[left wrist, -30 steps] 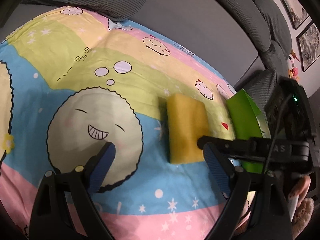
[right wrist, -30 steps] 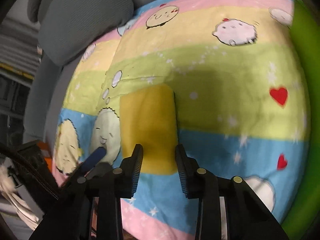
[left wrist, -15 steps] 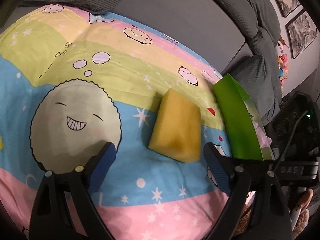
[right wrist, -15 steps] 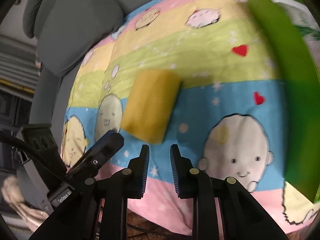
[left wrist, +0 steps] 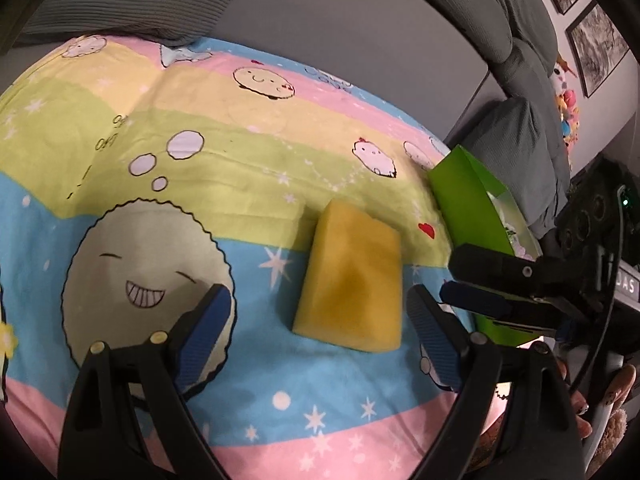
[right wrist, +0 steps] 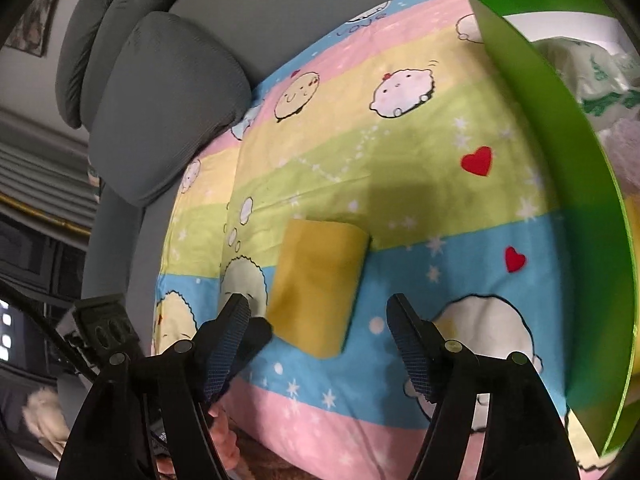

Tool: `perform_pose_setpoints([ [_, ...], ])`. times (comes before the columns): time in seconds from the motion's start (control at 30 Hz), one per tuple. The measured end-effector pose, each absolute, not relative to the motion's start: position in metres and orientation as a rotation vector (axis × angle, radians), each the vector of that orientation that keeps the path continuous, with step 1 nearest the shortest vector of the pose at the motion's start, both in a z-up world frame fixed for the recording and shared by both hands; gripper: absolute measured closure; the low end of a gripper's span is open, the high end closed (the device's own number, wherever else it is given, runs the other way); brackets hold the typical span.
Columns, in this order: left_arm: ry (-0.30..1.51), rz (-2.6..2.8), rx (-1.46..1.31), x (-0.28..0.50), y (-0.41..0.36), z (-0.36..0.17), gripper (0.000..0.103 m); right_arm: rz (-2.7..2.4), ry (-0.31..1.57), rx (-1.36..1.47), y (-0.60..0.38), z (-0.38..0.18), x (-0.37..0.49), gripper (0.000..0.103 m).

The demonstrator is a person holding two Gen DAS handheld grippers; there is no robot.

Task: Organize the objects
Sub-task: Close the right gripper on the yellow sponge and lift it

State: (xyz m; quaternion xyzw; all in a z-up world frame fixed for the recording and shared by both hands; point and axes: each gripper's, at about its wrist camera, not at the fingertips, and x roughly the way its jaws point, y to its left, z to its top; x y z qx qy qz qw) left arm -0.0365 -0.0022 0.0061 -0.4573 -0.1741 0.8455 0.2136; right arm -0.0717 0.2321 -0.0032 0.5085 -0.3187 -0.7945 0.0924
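Sponge first: that yellow rectangular foam sponge (left wrist: 352,280) is lying flat on the pastel striped cartoon blanket (left wrist: 240,160), right where the green stripe meets the blue one, with a darker stain in its middle. Nothing's touching it.

The left gripper (left wrist: 320,328) hangs over the blanket with its blue-padded jaws spread wide and nothing between them; the sponge sits just ahead, closer to the right-side finger. The right gripper (right wrist: 320,320) is opening its jaws at this moment, also with nothing in them, and the sponge's near corner sits just ahead of the gap. From the left wrist view you can see the right gripper's black fingers poking in at the right edge, in front of the box.

A bright green cardboard box (right wrist: 560,160) stands at the right edge of the blanket, well apart from the sponge, with some white-and-green plastic packaging (right wrist: 592,76) inside. Grey sofa cushions (right wrist: 160,100) sit behind the blanket.
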Motion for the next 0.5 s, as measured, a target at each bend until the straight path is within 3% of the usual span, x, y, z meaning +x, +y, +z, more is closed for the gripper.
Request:
perform_pose_setpoints([
  [0.2,-0.404,2.332,-1.309,-0.044,0.013,-0.004,0.014,-2.323,-0.953,1.532,0.221,-0.02,-0.085,0.032],
  [0.37,-0.318,2.358,-1.293,-0.045,0.024,-0.006,0.016,-2.247,-1.033,1.564,0.215,-0.042,-0.09,0.049],
  [0.5,-0.252,2.378,-1.276,-0.042,0.031,-0.006,0.028,-2.201,-1.081,1.538,0.213,-0.054,-0.09,0.059],
])
